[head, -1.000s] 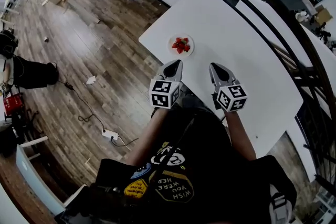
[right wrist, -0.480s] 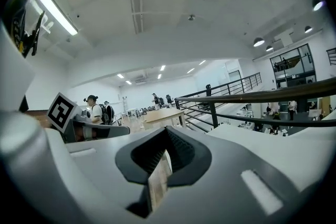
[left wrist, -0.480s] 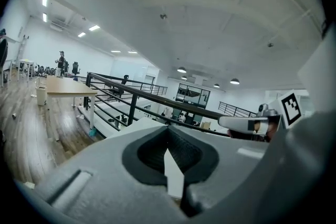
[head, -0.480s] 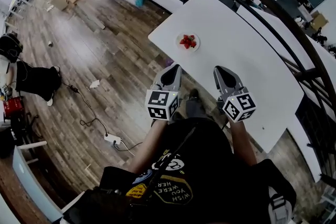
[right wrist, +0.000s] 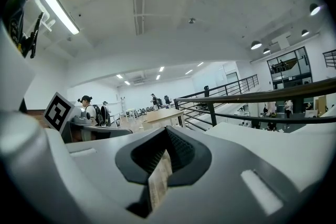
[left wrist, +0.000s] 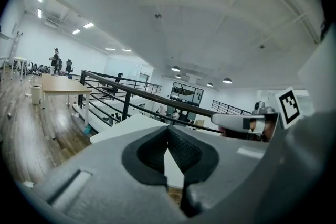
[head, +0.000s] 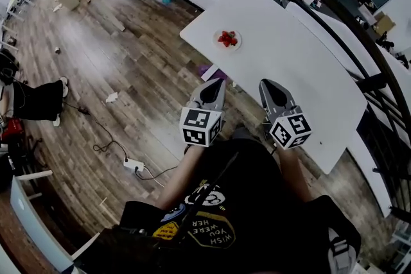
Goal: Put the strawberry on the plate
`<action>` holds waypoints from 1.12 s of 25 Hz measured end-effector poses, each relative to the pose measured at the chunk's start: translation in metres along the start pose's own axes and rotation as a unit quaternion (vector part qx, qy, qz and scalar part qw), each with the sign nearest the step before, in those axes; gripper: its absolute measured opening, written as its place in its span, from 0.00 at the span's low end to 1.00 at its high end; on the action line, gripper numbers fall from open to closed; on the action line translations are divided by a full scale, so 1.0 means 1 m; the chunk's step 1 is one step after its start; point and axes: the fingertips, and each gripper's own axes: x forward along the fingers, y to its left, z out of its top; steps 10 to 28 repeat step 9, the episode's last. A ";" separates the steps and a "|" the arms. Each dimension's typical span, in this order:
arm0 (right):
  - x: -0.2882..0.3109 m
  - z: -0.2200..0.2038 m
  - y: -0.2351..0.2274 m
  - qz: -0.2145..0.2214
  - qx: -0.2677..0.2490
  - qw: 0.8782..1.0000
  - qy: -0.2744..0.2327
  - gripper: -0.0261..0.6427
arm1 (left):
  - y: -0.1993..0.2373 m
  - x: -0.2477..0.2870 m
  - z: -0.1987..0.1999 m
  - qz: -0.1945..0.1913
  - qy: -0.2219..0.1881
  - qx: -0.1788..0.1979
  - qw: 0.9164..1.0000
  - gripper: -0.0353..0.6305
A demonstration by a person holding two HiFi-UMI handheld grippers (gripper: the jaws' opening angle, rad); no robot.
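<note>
Plate (head: 237, 43) farther off now, strawberry (head: 227, 38) apparently on it, well beyond jaws

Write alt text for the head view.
Seen from above, a person stands at a white table, holding the left gripper and right gripper close to the body, both shut and empty. Strawberries lie on a small plate near the table's corner.
</note>
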 end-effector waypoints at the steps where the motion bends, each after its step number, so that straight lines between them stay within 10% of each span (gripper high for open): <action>1: -0.002 0.001 0.001 0.001 0.000 1.000 0.000 0.04 | 0.000 0.001 -0.001 0.002 0.003 0.001 1.000 0.06; 28: -0.006 0.009 -0.017 0.001 0.012 1.000 0.012 0.04 | -0.022 0.022 0.000 -0.011 0.031 0.008 0.999 0.06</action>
